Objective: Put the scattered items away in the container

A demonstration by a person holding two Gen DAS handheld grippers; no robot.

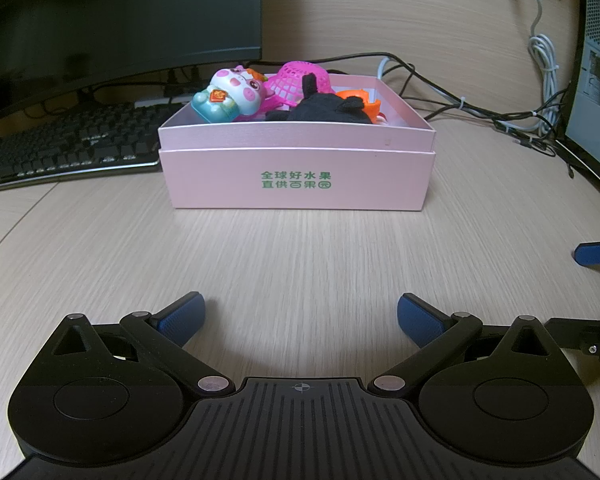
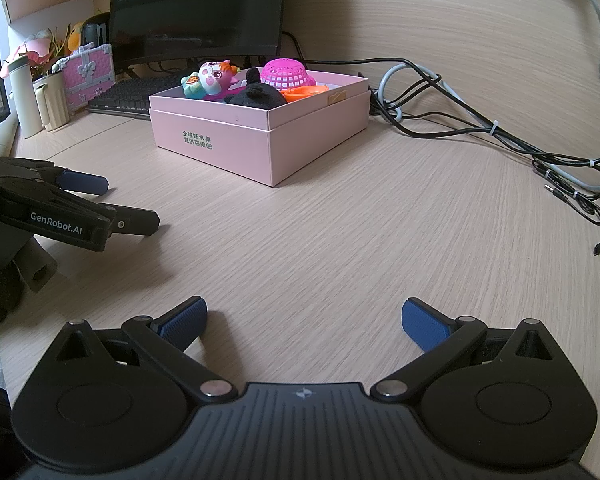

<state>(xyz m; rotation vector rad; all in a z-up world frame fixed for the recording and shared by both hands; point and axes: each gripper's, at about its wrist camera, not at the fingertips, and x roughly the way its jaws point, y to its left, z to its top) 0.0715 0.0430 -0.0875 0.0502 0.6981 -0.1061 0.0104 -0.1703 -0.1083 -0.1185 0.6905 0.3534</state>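
Observation:
A pink box (image 1: 296,176) with green lettering stands on the wooden desk, also in the right wrist view (image 2: 236,148). Inside lie a cartoon cow toy (image 1: 232,94), a magenta mesh basket (image 1: 300,80), a black plush (image 1: 324,110) and an orange plastic piece (image 1: 360,102). My left gripper (image 1: 300,318) is open and empty, low over the desk in front of the box. My right gripper (image 2: 304,320) is open and empty, further back to the right. The left gripper also shows at the left of the right wrist view (image 2: 112,204).
A black keyboard (image 1: 68,148) and a dark monitor (image 1: 120,12) are left of the box. Cables (image 2: 480,120) run across the desk to its right. A cream jug (image 2: 52,100), a bottle (image 2: 22,92) and a pink chest (image 2: 90,74) stand far left.

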